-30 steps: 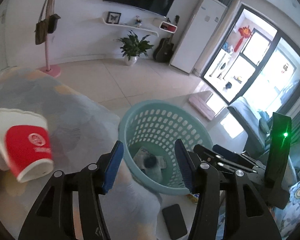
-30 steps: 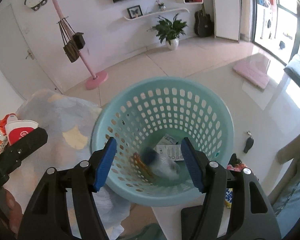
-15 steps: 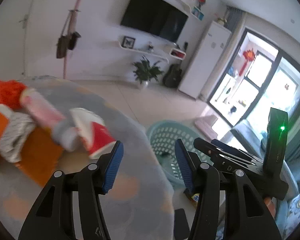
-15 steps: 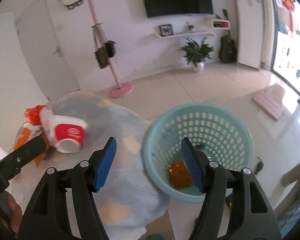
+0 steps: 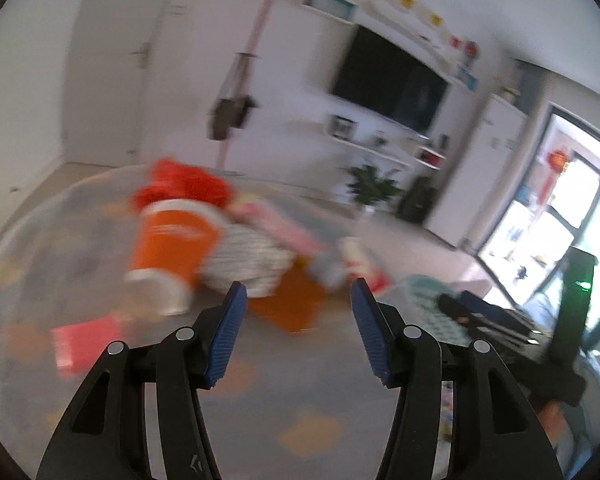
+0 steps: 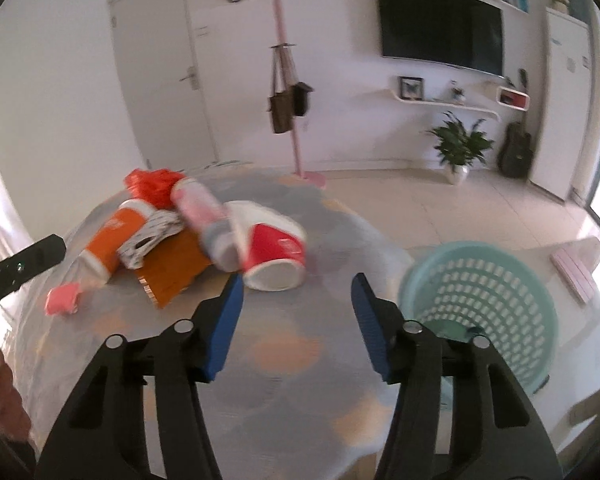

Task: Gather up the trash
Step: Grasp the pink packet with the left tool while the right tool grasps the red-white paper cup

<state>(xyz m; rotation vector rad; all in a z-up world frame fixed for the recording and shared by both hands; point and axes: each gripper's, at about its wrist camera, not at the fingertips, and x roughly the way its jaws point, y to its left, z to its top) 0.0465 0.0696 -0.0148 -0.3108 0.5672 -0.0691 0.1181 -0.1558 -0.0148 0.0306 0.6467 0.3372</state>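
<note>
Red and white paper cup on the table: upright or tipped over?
Tipped over. The paper cup lies on its side on the table, its round white end facing the camera, leaning against the pink bottle.

Both grippers are black, with silver screws and ribbed blue fingers (image 6: pixel 227 332).

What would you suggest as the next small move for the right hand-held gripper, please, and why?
Probably ease the right hand-held gripper forward onto the red and white paper cup. Its jaws, which have just been closing, stand open and empty; the cup lies on its side on the table just ahead, nearest in the pile, and the basket waits to the right.
</note>
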